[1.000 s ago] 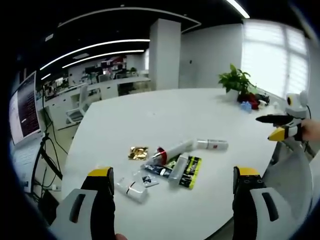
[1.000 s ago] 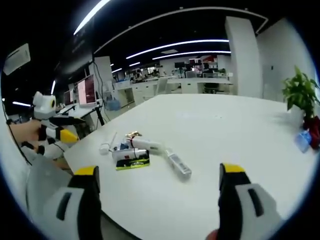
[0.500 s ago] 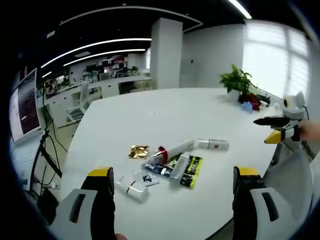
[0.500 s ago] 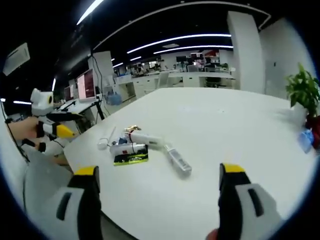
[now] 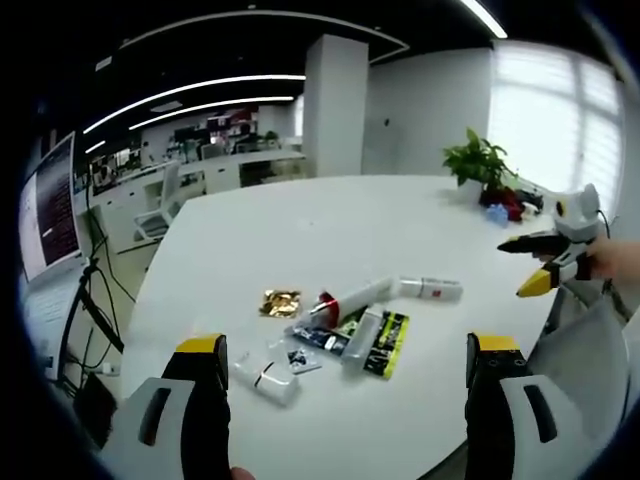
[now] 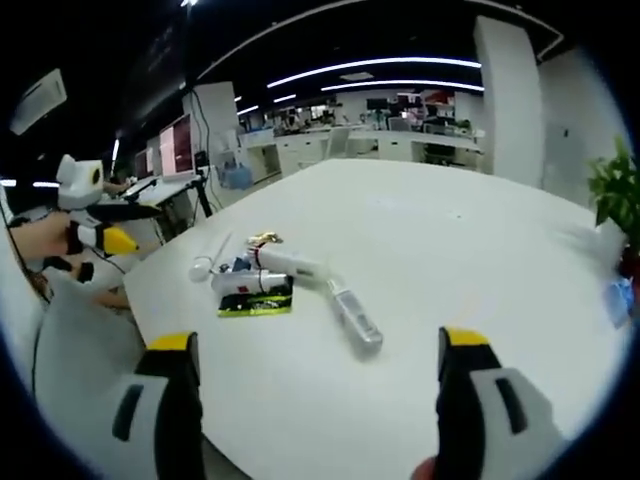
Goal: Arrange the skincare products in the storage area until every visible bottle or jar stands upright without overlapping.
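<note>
Looking at the skincare products point(image 5: 345, 320), I see them all lying flat in an overlapping cluster near the tabletop point(image 5: 330, 220) edge closest to me. I judge nothing is stood up yet. My left gripper point(image 5: 345, 400) and right gripper point(image 6: 312, 400) both gape empty; next I should approach one tube. Around is an open office with a plant point(image 5: 478, 160)

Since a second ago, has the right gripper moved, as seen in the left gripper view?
Yes. Against the potted plant, the right gripper has dropped lower and tilted its yellow tips down toward the white table.
</note>
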{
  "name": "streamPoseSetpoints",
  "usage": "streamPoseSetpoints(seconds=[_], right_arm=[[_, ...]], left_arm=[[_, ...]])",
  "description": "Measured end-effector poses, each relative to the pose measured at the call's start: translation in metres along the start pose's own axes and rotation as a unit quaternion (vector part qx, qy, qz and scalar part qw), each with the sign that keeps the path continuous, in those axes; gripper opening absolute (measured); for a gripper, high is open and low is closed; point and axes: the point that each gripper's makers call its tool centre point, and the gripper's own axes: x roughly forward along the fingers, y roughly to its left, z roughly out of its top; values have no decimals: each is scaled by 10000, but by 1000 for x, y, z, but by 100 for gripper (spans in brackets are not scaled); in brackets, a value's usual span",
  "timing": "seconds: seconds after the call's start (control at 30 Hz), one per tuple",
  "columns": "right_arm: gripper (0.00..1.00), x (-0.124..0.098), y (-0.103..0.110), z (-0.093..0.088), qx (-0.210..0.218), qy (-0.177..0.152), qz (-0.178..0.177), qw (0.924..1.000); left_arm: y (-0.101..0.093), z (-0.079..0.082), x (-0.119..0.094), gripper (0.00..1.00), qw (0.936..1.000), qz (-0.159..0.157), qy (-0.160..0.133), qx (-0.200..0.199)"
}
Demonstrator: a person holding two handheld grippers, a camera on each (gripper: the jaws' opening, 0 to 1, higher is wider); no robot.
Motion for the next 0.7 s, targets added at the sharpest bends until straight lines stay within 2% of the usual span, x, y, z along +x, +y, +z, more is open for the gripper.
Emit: streamPoseSetpoints(seconds=[0.07, 0.17, 0.53, 0.7], right_arm=[[99, 5, 0, 0, -29, 30, 43, 10000], [93, 12, -2, -1, -155, 179, 109, 9997], [81, 45, -11, -9, -585, 596, 357, 9959], [79, 57, -14, -15, -670, 765, 401, 9940]], left_arm=[[0, -1, 0, 97, 10000, -6, 14, -6], [0, -3, 1, 97, 10000, -10, 38, -6], [4, -10, 2, 97, 9999, 18, 106, -64], [4, -14, 2, 97, 9998, 20, 149, -94]])
